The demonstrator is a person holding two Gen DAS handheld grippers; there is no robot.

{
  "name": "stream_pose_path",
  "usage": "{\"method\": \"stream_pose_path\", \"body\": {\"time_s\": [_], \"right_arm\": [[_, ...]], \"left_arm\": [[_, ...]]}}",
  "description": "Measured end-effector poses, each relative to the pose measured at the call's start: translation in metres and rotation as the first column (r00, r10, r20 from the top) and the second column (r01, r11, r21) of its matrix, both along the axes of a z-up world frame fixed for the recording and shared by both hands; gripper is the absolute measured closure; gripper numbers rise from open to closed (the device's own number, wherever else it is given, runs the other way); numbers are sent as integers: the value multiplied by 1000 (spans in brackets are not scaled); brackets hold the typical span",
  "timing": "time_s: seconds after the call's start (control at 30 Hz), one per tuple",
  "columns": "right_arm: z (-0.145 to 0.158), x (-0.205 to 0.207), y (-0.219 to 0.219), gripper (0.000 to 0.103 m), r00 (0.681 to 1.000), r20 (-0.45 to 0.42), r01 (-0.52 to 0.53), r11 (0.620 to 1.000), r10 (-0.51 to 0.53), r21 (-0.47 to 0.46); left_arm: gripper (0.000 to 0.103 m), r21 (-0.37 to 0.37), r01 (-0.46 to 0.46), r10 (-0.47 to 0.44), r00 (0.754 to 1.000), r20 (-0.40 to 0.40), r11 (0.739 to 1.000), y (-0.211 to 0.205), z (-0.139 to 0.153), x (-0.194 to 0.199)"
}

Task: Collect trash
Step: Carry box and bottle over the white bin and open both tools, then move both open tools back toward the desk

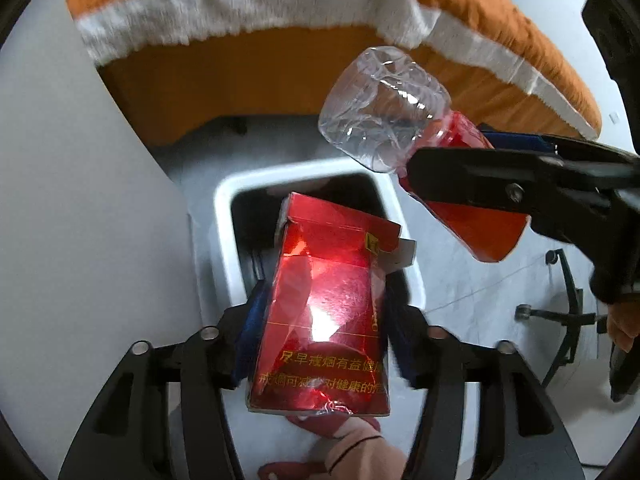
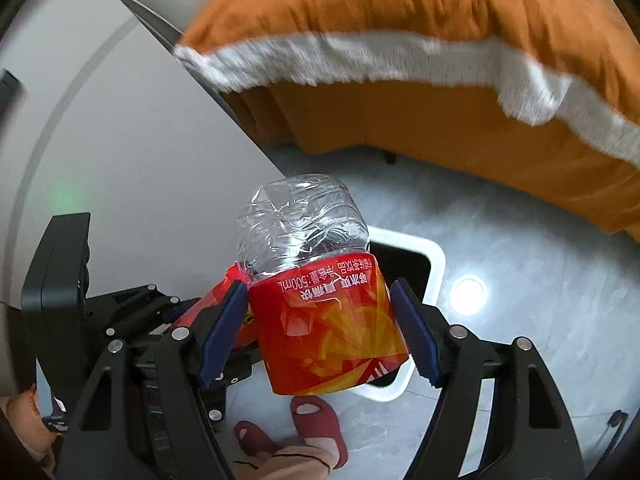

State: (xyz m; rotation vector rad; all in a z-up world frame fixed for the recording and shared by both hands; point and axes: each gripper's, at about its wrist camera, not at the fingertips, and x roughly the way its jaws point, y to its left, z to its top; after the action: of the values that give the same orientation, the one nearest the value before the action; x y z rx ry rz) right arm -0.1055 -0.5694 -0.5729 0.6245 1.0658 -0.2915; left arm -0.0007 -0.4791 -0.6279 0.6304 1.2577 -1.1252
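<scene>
Left gripper (image 1: pixel 320 340) clamps a red carton (image 1: pixel 324 320), right gripper (image 2: pixel 320 332) a bottle (image 2: pixel 316 292) (crumpled), both above the bin (image 1: pixel 224 216)

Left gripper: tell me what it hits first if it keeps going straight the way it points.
Probably the open white trash bin. The left gripper, shut on the red cigarette pack, points down into the bin's dark opening; depth is unclear.

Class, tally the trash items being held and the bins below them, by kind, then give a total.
Red cigarette pack: 1
Crushed plastic bottle: 1
White trash bin: 1
Total: 3
</scene>
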Motion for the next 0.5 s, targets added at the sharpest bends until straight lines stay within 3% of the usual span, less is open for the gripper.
{"method": "stream_pose_path", "body": {"time_s": [0.03, 0.1, 0.27, 0.37, 0.5], "right_arm": [[-10, 1, 0, 26, 1000, -14, -8, 1000, 8, -9], [-31, 2, -5, 3, 999, -41, -10, 1000, 9, -8], [-45, -1, -13, 5, 998, -69, 0, 1000, -1, -23], [-34, -1, -15, 5, 998, -70, -4, 999, 1, -43], [-10, -1, -14, 5, 998, -63, -2, 999, -2, -51]], "left_arm": [[5, 13, -3, 3, 1000, -4, 1000, -3, -13, 4], [5, 20, -5, 4, 1000, 30, 1000, -2, -29, 4], [5, 44, 0, -3, 998, 66, 999, -7, -49, 8], [5, 38, -10, 7, 998, 63, 999, -7, -40, 7], [5, 30, -26, 24, 998, 62, 999, -1, -3, 2]]}}
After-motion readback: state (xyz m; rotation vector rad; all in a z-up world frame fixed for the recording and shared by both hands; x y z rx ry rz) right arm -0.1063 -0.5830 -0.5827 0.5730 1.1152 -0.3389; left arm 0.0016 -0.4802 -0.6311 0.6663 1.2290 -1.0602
